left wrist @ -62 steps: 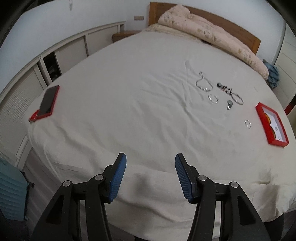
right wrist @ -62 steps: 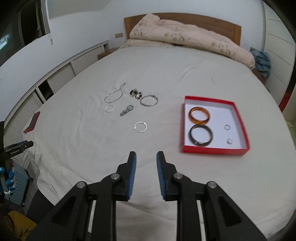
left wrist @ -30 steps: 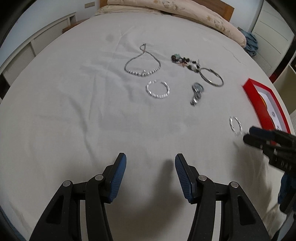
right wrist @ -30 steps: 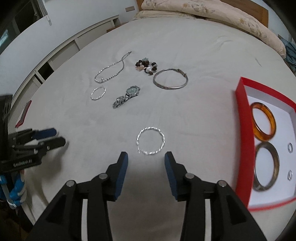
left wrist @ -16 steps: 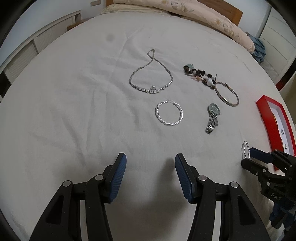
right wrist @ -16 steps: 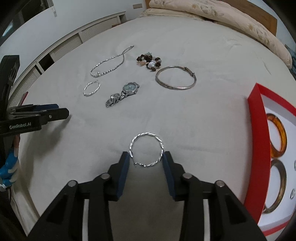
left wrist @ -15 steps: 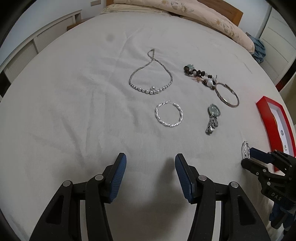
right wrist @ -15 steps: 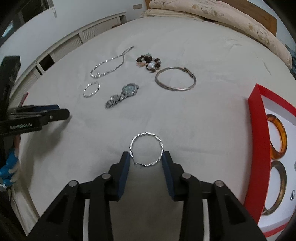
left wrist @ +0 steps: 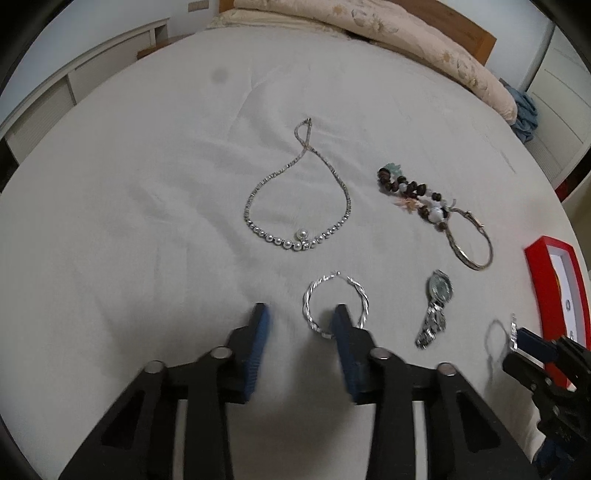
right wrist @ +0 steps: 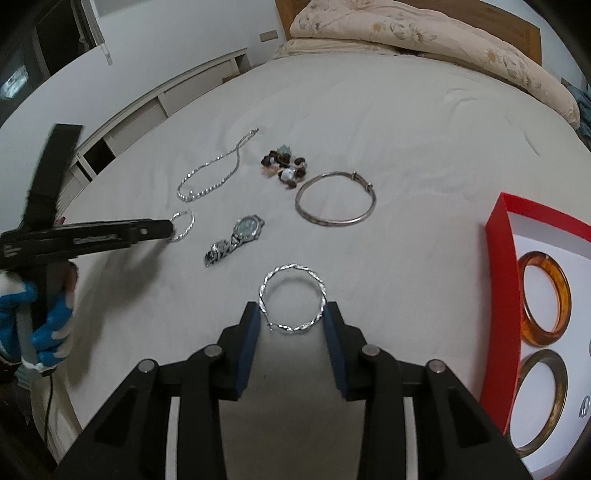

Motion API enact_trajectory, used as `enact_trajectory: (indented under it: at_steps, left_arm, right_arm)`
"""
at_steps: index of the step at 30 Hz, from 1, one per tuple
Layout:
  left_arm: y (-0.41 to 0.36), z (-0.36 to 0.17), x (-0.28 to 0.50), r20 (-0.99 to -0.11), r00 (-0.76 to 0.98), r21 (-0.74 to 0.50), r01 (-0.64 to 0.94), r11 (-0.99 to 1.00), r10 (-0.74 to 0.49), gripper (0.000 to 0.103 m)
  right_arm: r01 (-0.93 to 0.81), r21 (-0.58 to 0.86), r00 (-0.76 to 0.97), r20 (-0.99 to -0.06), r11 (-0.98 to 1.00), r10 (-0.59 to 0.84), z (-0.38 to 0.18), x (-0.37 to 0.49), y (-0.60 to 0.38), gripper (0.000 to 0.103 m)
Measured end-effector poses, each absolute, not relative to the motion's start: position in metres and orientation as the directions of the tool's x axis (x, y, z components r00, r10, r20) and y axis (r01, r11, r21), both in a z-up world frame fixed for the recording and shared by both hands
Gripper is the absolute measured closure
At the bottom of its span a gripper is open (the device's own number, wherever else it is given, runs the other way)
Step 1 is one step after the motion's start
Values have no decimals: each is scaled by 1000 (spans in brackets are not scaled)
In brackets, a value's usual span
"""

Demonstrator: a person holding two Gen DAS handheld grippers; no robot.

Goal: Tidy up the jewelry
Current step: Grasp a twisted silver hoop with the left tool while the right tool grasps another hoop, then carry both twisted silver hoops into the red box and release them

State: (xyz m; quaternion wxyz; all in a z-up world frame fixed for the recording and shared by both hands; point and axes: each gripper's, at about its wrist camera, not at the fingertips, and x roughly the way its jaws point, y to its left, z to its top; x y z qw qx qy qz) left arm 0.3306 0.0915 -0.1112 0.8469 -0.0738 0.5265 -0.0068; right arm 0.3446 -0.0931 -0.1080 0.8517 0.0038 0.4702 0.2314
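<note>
White bedsheet (left wrist: 147, 221) filled the left wrist view, wide and bare on the side of the pearl necklace (left wrist: 295, 206) away from the box. The left gripper (left wrist: 299, 328) had just been closing, yet its fingers (left wrist: 260, 332) stood apart and pressed on nothing: one twisted silver hoop (left wrist: 334, 302) lay flat with one finger over its near rim, the other outside it. Beyond the necklace, toward the red box (left wrist: 543, 295), lay a beaded bracelet (left wrist: 410, 192), a silver bangle (left wrist: 471, 240) and a watch (left wrist: 436, 306), all not yet packed. The right gripper (left wrist: 517, 343) showed at that edge with a second hoop.

Seen from the right wrist, the sheet ran clear to the folded quilt (right wrist: 424, 33). The right gripper (right wrist: 293, 325) held its fingers (right wrist: 251, 328) against both sides of the second hoop (right wrist: 293, 299), seemingly pinching it. The red box (right wrist: 498, 266), just beside, already held an amber bangle (right wrist: 545, 299), a dark bangle (right wrist: 539, 402) and a small ring (right wrist: 584, 410). I judged the job under half done, with open room around every loose piece.
</note>
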Motion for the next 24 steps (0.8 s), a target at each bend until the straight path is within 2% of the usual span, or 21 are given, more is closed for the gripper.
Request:
enact_trajectory:
  at_steps: [7, 14, 24]
  left_arm:
    - [85, -113, 338, -896, 439, -96, -46, 994, -66, 99]
    - [75, -107, 336, -901, 434, -35, -29, 999, -19, 99]
    - [53, -67, 316, -878, 478, -29, -32, 999, -10, 99]
  right_arm:
    - [-384, 245, 460, -785, 890, 415, -105, 342, -99, 70]
    - [-358, 258, 487, -768, 897, 415, -89, 328, -114, 70]
    - [-307, 247, 556, -737, 919, 384, -50, 297, -149, 70]
